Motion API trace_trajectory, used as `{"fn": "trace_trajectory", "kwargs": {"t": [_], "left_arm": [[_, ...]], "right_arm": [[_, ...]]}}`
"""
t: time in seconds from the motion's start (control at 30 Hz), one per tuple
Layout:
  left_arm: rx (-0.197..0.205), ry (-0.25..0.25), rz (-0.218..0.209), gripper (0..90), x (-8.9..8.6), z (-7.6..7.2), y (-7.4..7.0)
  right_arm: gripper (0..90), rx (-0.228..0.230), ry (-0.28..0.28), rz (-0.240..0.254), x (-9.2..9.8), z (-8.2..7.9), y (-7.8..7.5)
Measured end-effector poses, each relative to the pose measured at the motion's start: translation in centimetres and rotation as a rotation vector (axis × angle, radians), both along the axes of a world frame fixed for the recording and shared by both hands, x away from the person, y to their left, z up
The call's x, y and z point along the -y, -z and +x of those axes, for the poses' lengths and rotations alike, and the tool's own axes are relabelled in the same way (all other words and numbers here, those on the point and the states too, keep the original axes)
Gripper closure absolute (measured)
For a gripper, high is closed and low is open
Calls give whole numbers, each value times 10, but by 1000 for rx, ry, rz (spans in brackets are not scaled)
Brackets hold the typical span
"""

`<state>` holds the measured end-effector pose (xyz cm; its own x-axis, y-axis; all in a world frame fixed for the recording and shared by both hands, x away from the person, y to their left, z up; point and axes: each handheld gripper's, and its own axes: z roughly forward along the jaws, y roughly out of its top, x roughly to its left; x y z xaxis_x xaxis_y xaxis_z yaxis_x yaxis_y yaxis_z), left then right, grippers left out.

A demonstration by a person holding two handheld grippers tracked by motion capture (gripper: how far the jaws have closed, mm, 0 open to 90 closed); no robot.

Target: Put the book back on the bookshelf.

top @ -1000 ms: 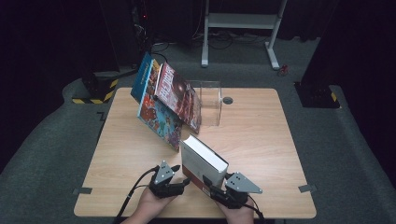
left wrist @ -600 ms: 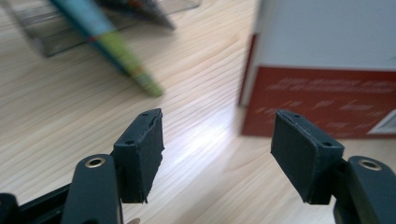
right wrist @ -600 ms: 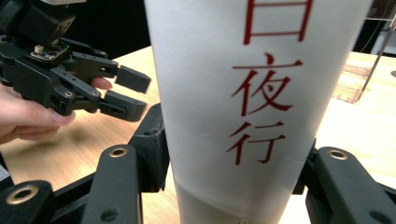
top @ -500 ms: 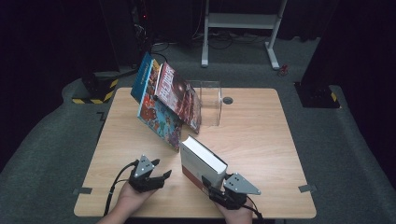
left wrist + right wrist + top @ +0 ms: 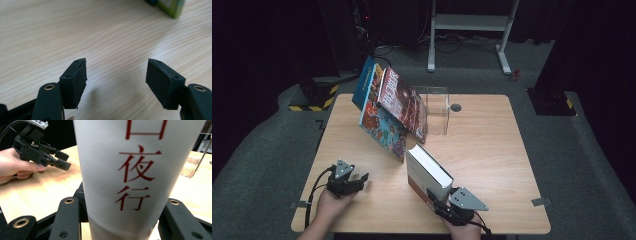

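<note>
Figure: hazards with the white book as landmark, read left to right. Far left of the book, our left tool point(image 5: 360, 178) hangs just above the bare counter point(image 5: 492, 150) with jaws spread and nothing between them, so the book has no second support. The white book point(image 5: 428, 172) stands on the counter's near part, its spine clamped between the jaws of our right tool point(image 5: 435, 199), which have just been closing. We judge that this single low grip could let the tall volume tip or twist. Behind the book and slightly left, the leaning picture books point(image 5: 389, 112) rest against a clear bookend point(image 5: 437, 107); a careless swing there could topple them.
</note>
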<state>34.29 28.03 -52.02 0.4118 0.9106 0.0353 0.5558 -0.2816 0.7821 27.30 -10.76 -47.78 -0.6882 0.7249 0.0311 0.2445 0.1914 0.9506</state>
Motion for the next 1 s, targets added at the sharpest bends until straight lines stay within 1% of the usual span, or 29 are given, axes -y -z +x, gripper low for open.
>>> {"fn": "trace_trajectory", "kwargs": {"t": [0.07,0.13,0.23,0.43,0.5,0.6,0.77,0.83,1.0], "left_arm": [[-9,-13,-10,329,-3,2,1],[-6,-19,-16,327,-3,2,1],[-28,-23,-35,322,-4,3,3],[-43,-15,-38,309,-3,3,4],[-48,-7,-30,302,-3,3,4],[-54,0,-31,285,-1,4,5],[-77,22,-12,262,2,4,7],[-78,31,-3,249,2,4,7],[-79,37,-5,241,3,4,8]], "right_arm": [[538,3,0,-3,0,0,0],[539,5,0,-5,-1,-1,0],[540,6,4,-3,-1,-1,0],[540,3,12,1,-2,-1,0],[540,-1,13,2,-2,-1,-1],[541,-3,17,3,-2,-1,-1],[542,-4,35,4,-2,1,-2],[542,-4,41,5,-3,1,-2],[543,-6,49,-1,-2,2,-4]]}}
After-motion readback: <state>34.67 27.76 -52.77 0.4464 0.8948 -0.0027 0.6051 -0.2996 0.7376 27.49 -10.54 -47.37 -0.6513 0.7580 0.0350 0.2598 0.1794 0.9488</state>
